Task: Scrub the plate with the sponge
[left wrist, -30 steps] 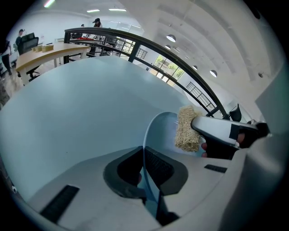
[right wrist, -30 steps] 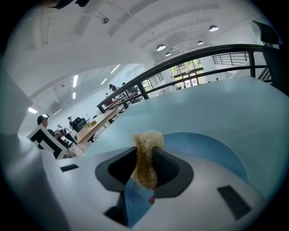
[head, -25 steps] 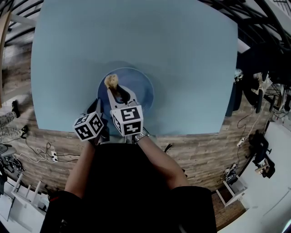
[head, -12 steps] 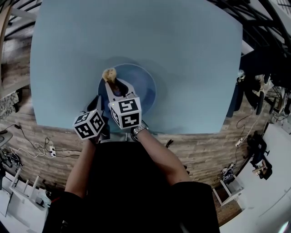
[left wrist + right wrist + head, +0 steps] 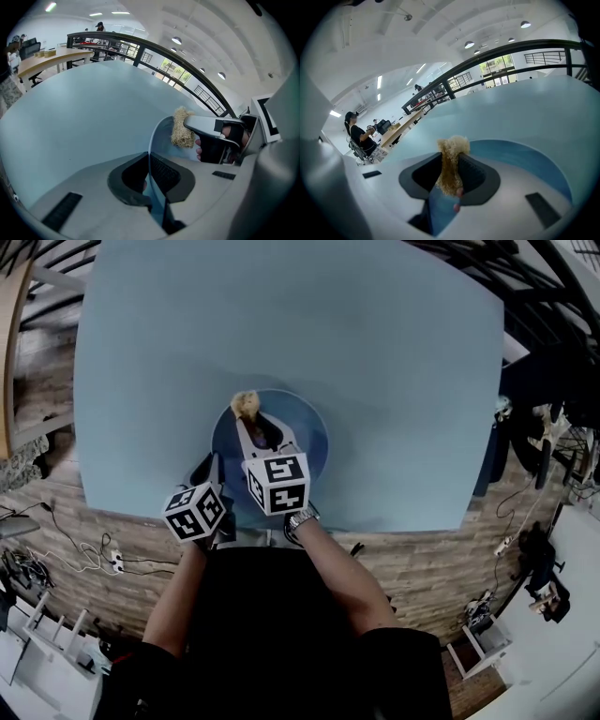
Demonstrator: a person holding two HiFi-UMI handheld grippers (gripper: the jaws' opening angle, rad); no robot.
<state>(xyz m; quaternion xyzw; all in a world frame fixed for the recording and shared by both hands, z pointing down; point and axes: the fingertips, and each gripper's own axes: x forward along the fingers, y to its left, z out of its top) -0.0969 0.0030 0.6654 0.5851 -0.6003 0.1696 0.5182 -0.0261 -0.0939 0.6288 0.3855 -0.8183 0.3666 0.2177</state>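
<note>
**A:** What do our left jaws have?

**B:** Our left gripper (image 5: 149,174) has its jaws pinched shut on the thin rim of the blue plate (image 5: 161,136). The rim sits right between them. We think the plate is hard and smooth, so it may slip. The rim is the best place to hold it.

**A:** Is anything in the plate?

**B:** No food or bubbles that we can see. Only the sponge (image 5: 452,149) is there, out past the tips of our left jaws and a bit to the right.

**A:** And our right jaws?

**B:** Our right gripper (image 5: 450,172) squeezes the sponge around its middle. The fluffy top pokes out past the tips. It looks soft, light and scratchy, so we think it will squash when we push. The plate lies just under these jaws, on the counter (image 5: 375,352).
</note>
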